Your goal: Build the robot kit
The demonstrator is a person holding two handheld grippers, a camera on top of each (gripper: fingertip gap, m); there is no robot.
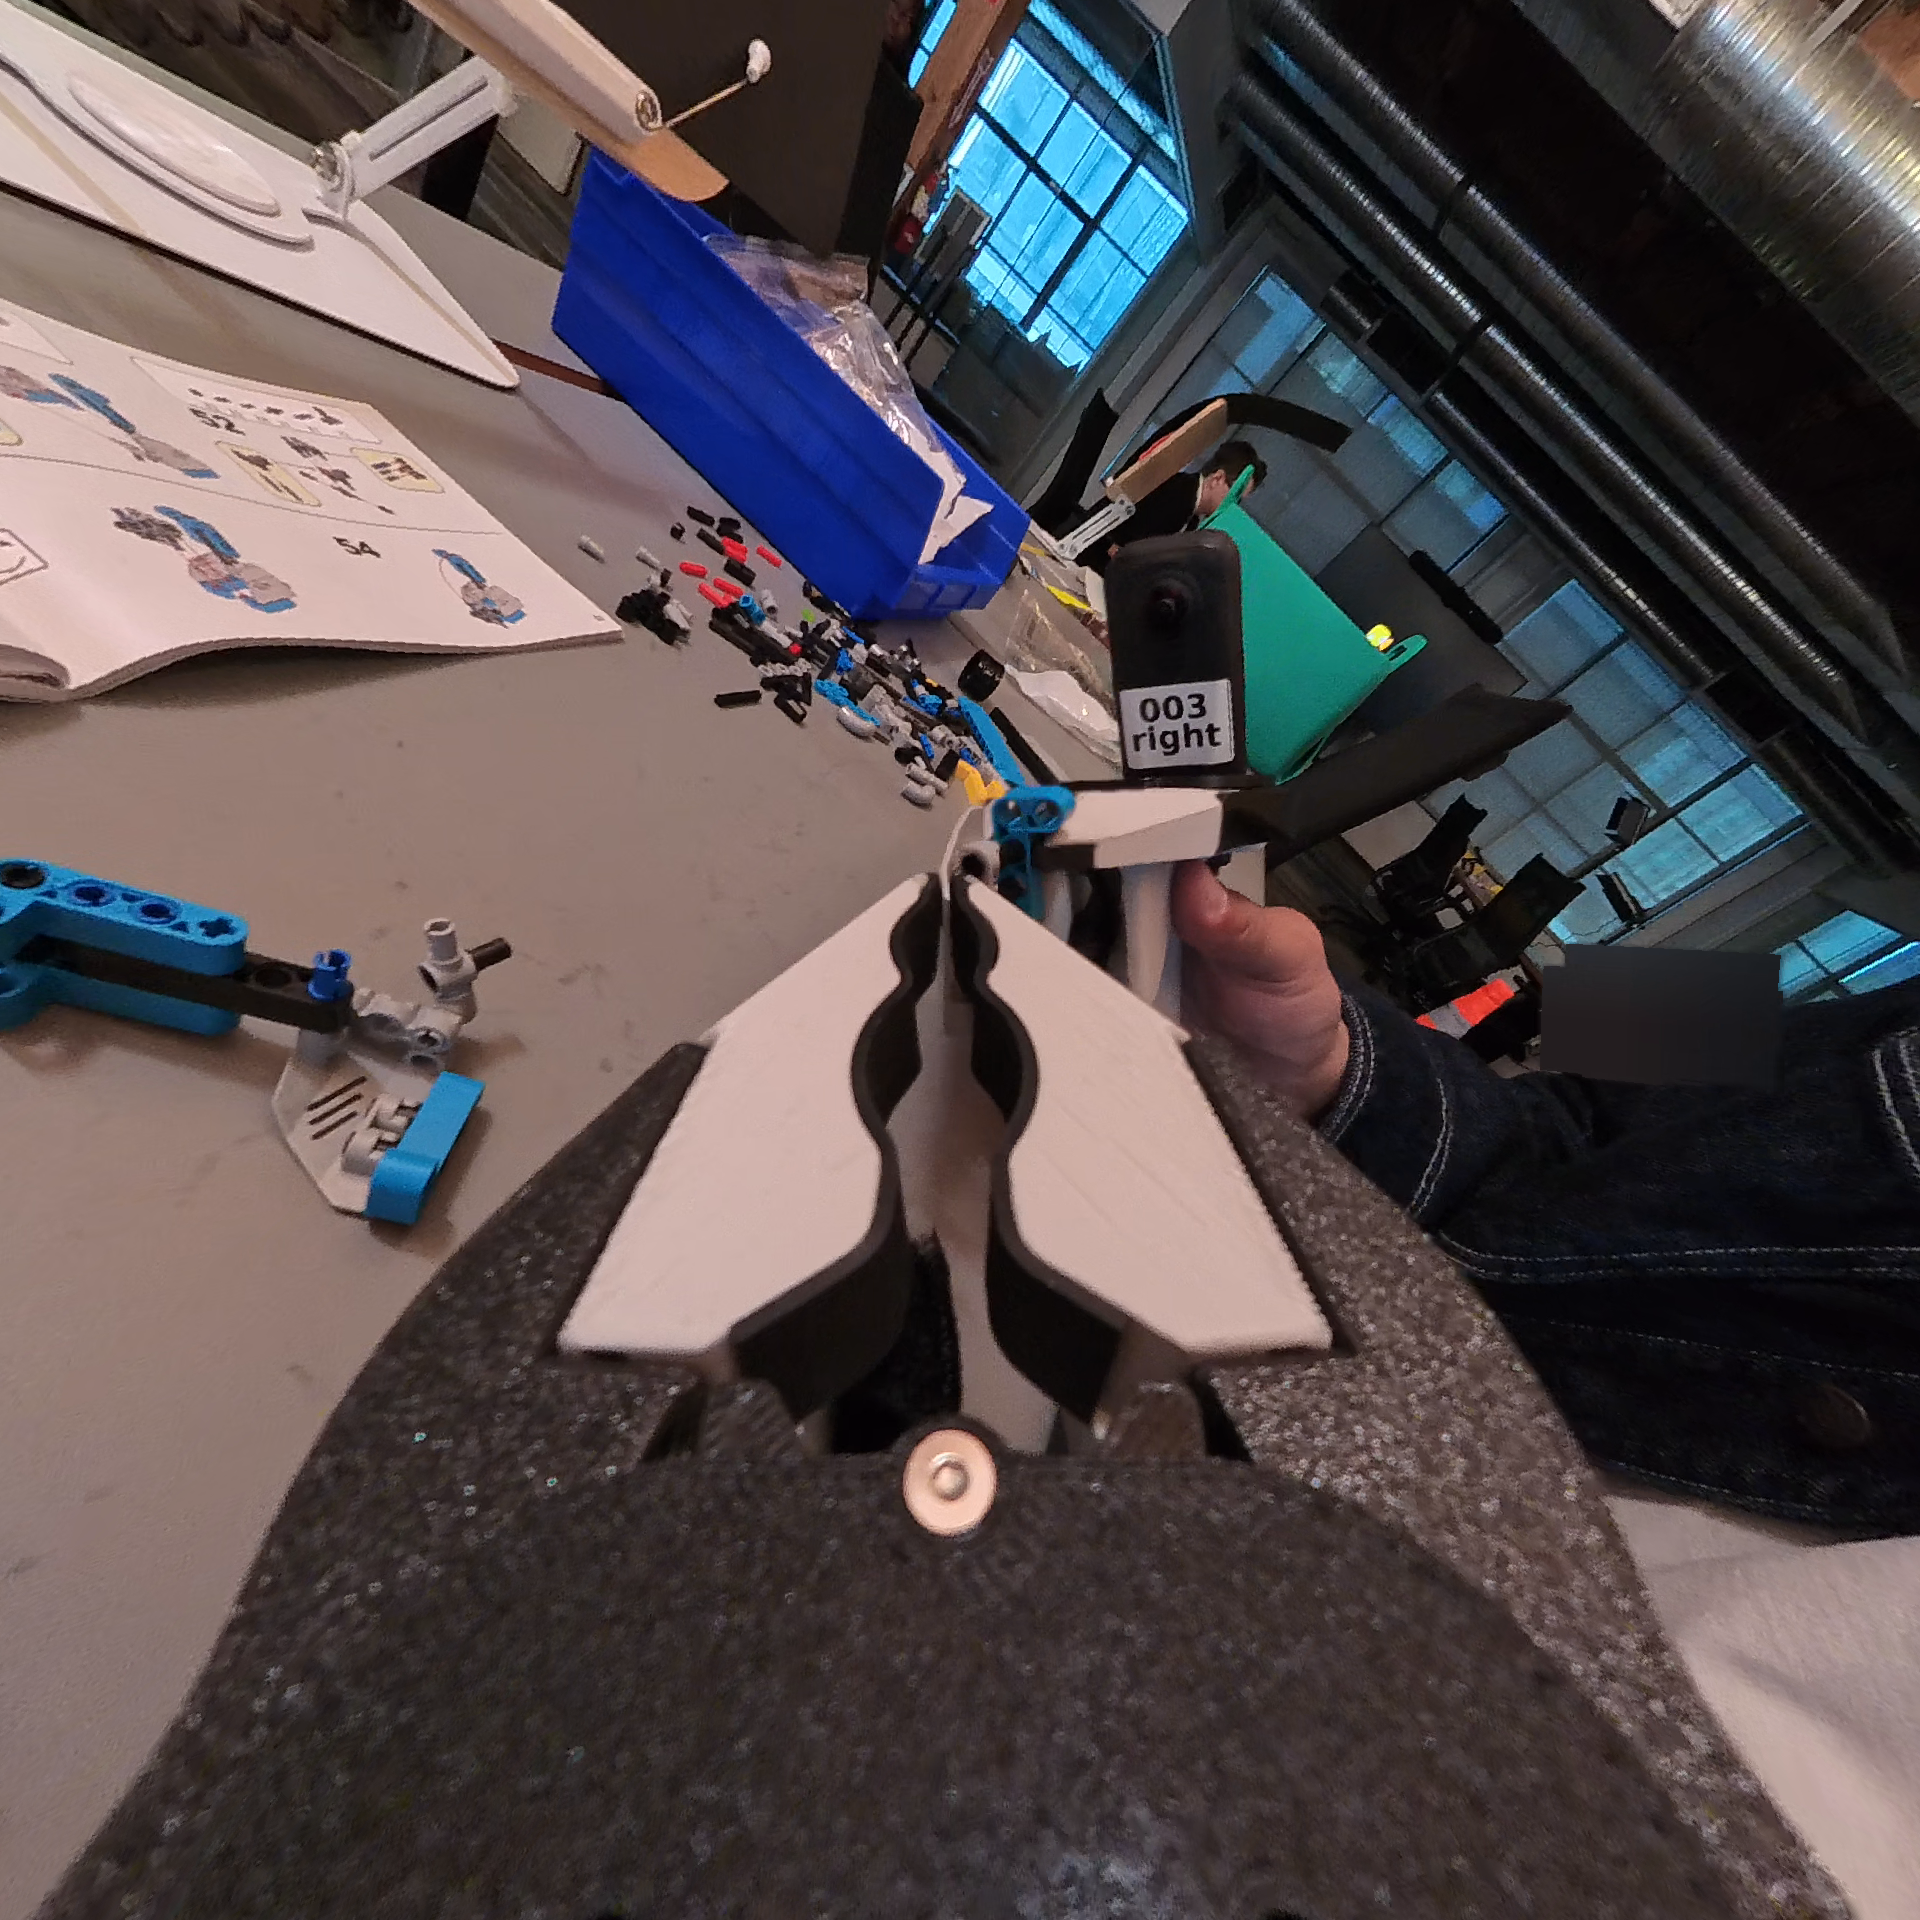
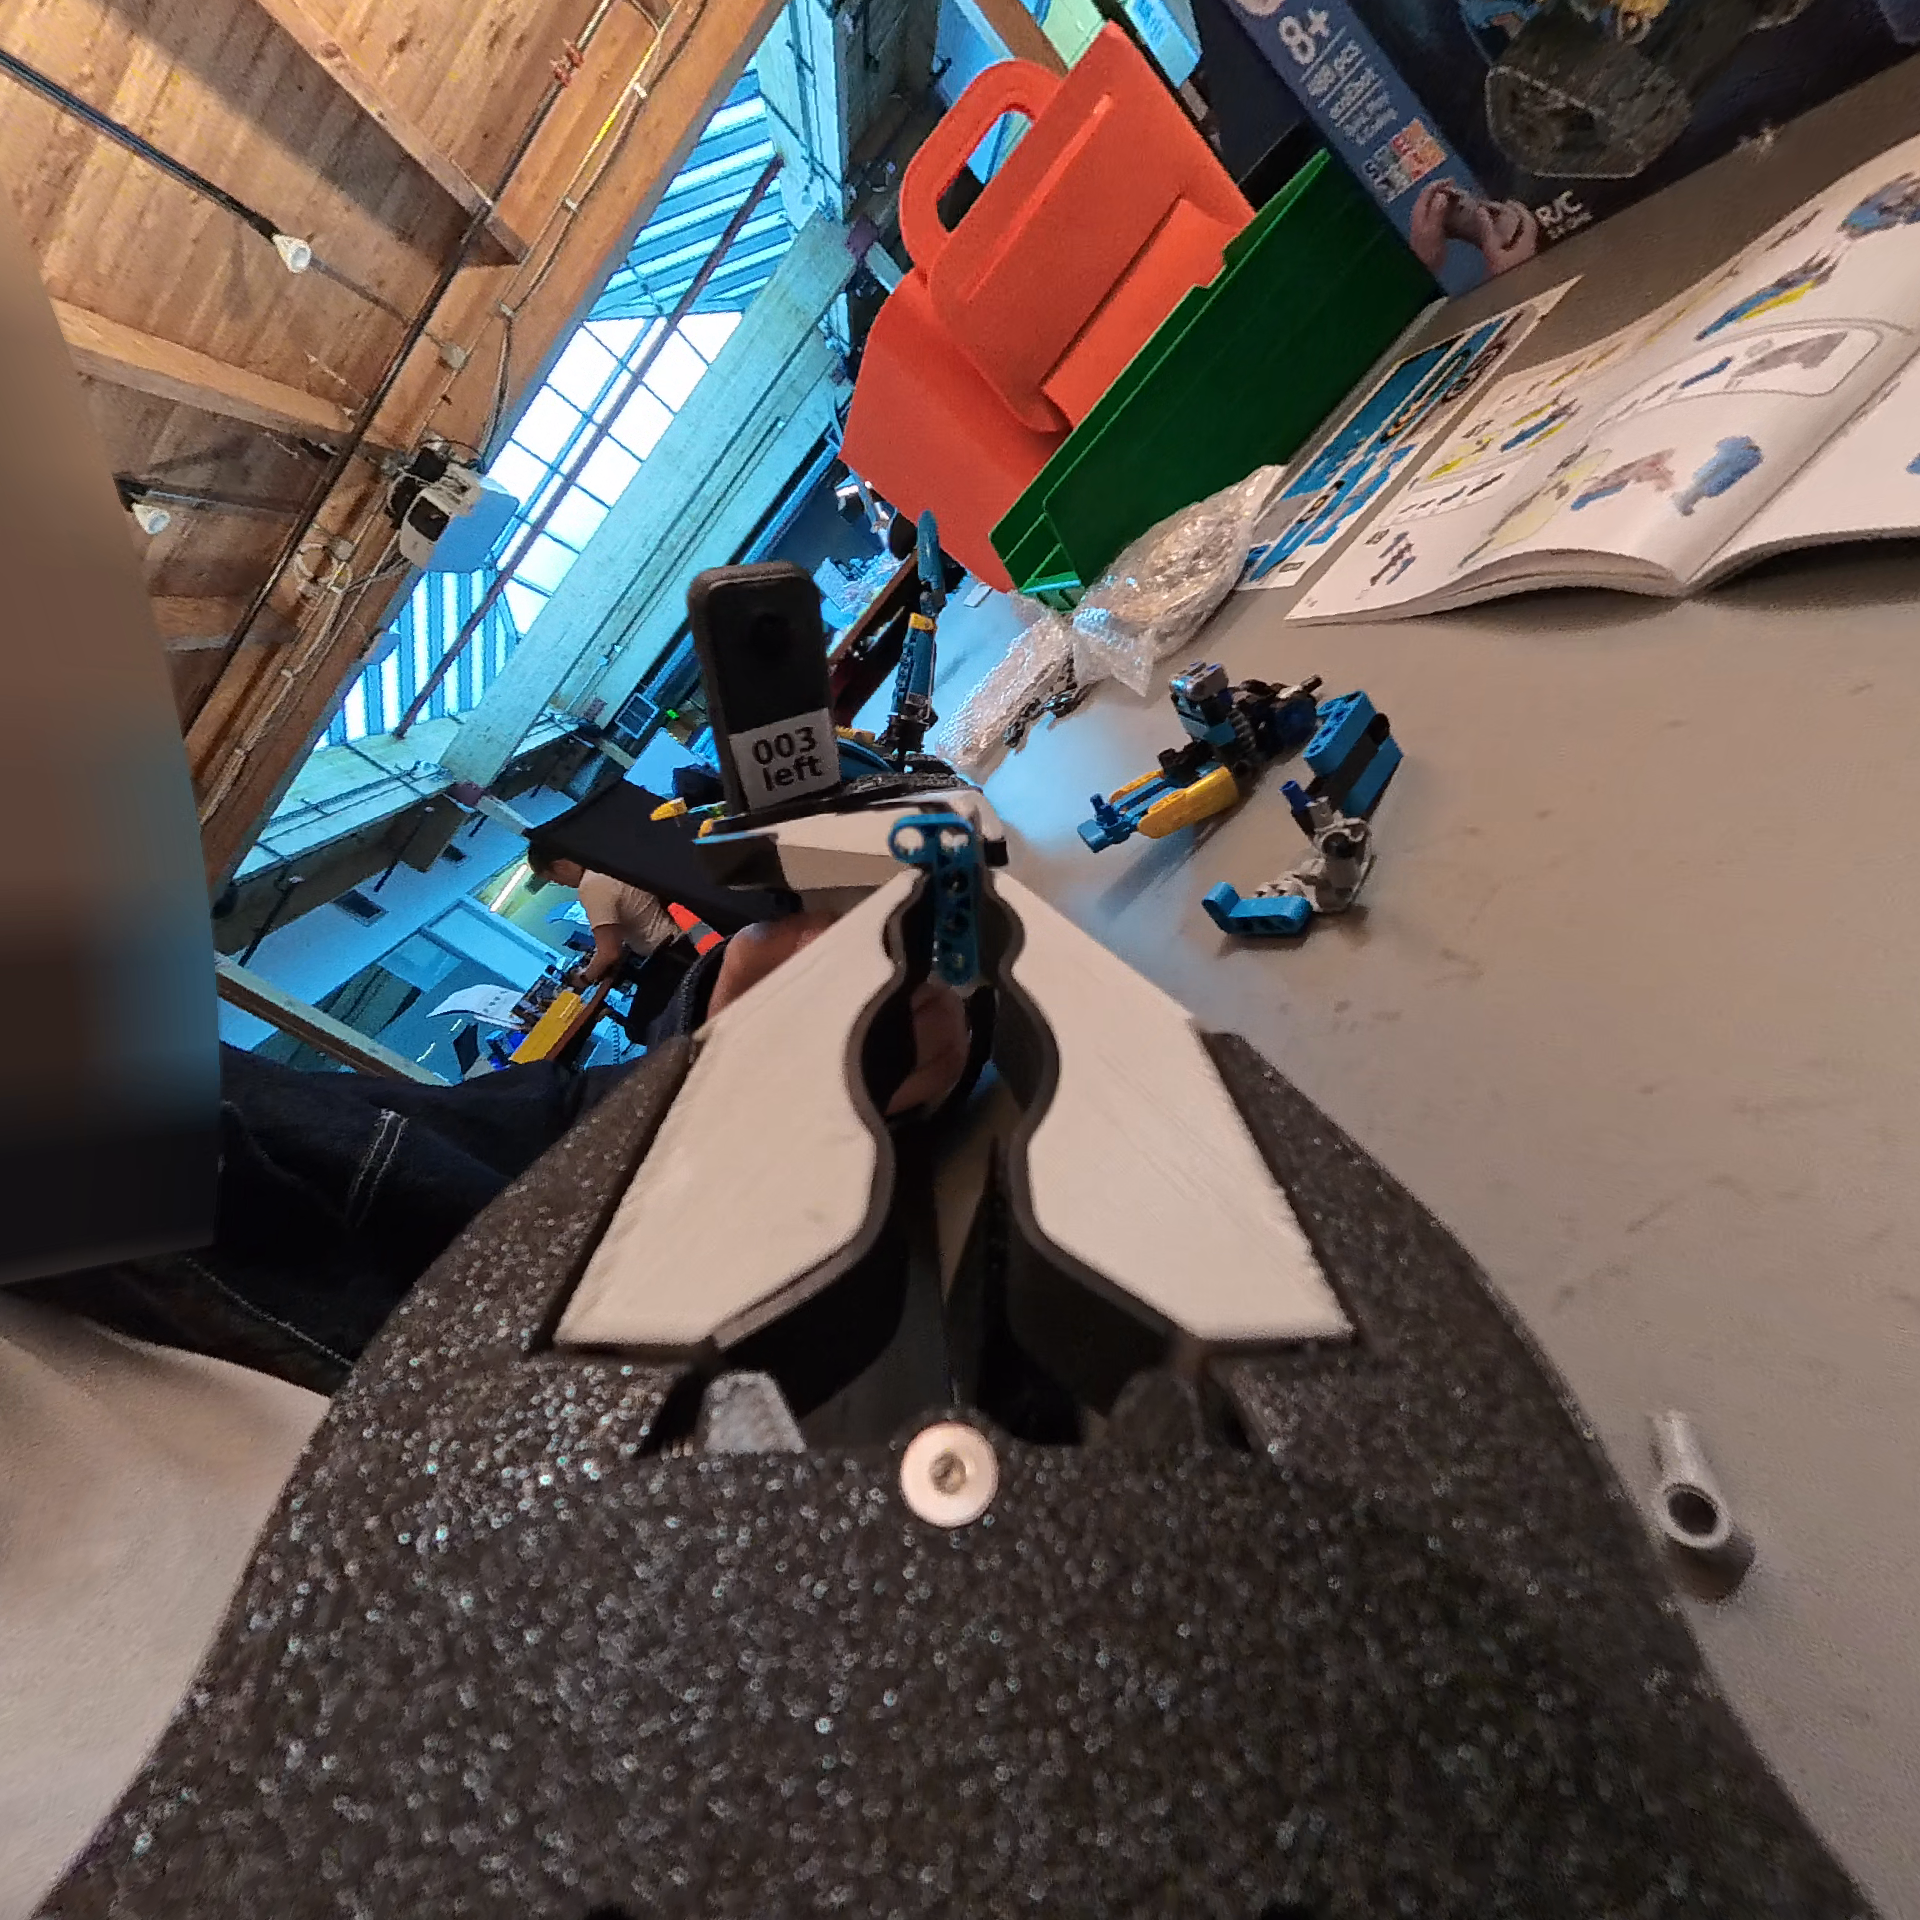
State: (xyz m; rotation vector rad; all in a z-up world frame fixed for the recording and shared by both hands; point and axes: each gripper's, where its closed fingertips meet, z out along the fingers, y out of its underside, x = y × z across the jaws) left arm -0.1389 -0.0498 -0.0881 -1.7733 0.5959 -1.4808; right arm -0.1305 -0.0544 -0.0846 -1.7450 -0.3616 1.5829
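Right gripper (image 2: 951, 883) pinches blue beam (image 2: 954, 914); left gripper (image 1: 951, 883) clamps a small grey piece (type unclear) touching the beam's end; I'd align squarely, push gently

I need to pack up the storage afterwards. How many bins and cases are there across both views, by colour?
Blue bin: 1
Green bin: 1
Orange case: 1
Total: 3
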